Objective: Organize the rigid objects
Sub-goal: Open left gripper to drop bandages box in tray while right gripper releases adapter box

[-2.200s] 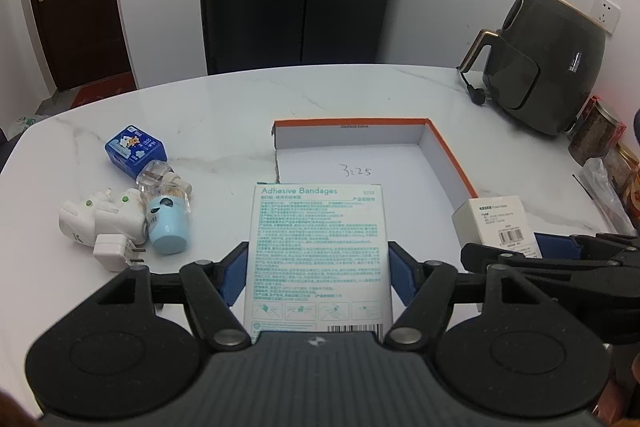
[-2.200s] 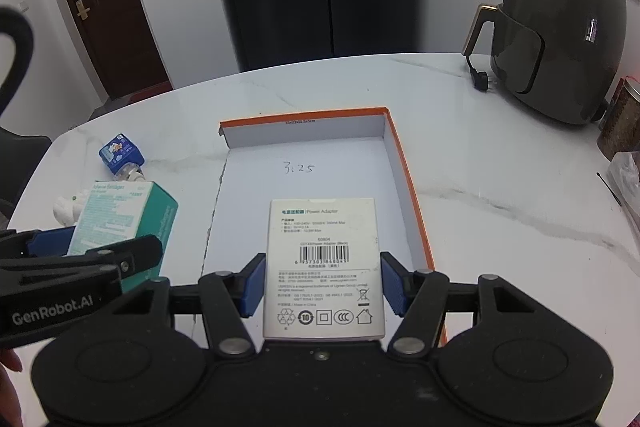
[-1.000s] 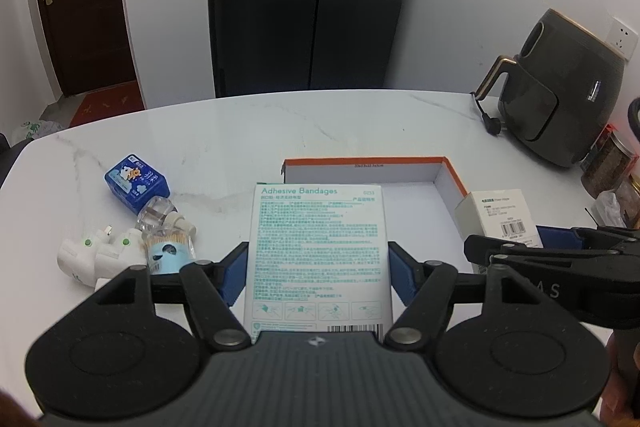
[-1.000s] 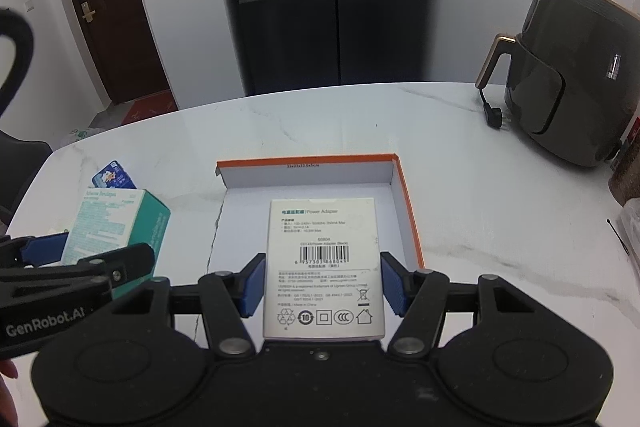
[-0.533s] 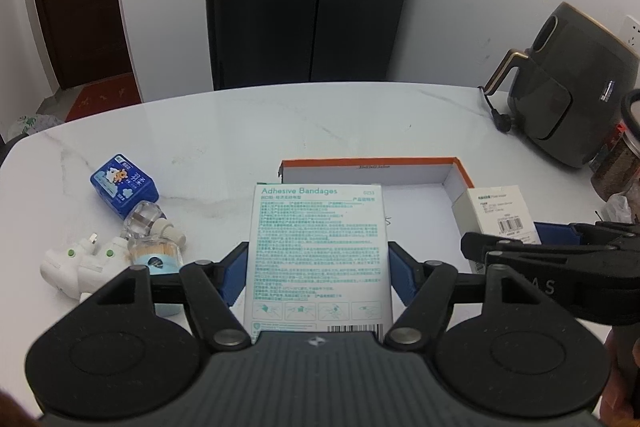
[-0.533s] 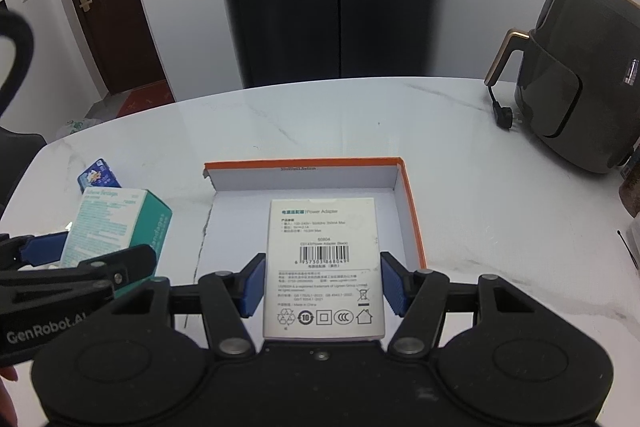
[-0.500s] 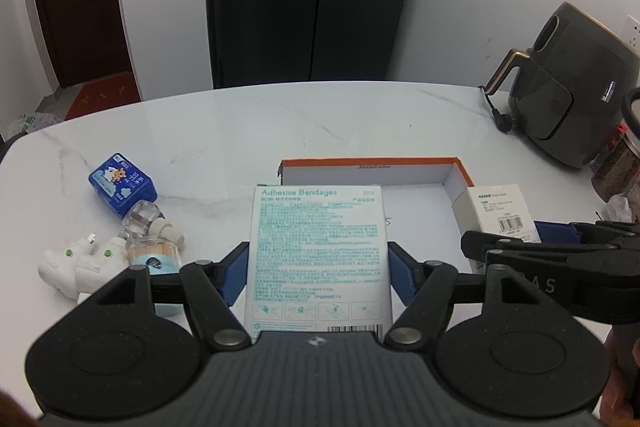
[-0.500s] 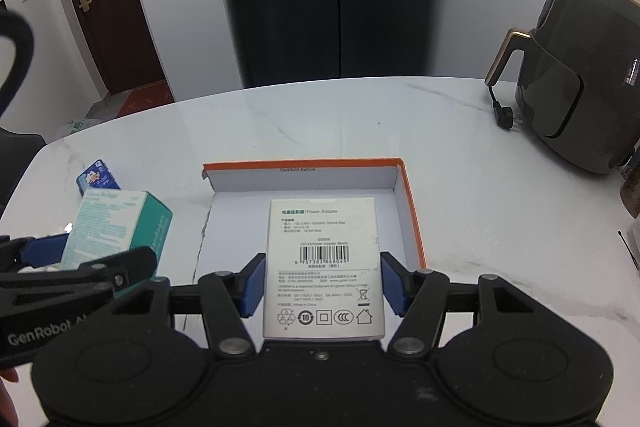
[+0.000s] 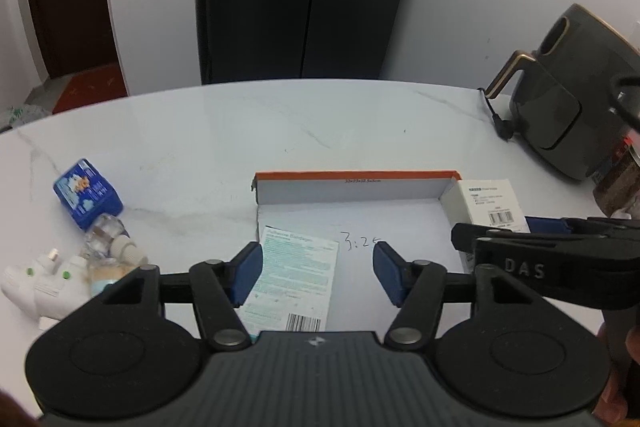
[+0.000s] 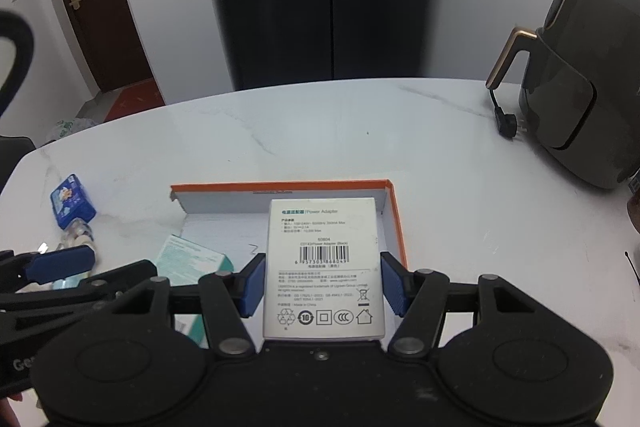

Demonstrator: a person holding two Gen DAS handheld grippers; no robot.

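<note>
bandage box (image 9: 294, 281) dropped into tray (image 9: 352, 183) from closing left tongs (image 9: 318, 273); right tongs (image 10: 322, 281) clamp adapter box (image 10: 322, 259).

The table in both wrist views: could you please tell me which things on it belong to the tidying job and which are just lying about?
Job:
- tray
- bandage box, lying in the tray
- adapter box
- probably next: blue pack, small bottle, white plugs

Lying about:
- air fryer
- jar

An orange-edged white tray (image 9: 356, 174), a teal-printed bandage box (image 9: 294, 281), a white barcoded adapter box (image 10: 323, 267) and blue gripper pads (image 10: 252, 283) are shown.
</note>
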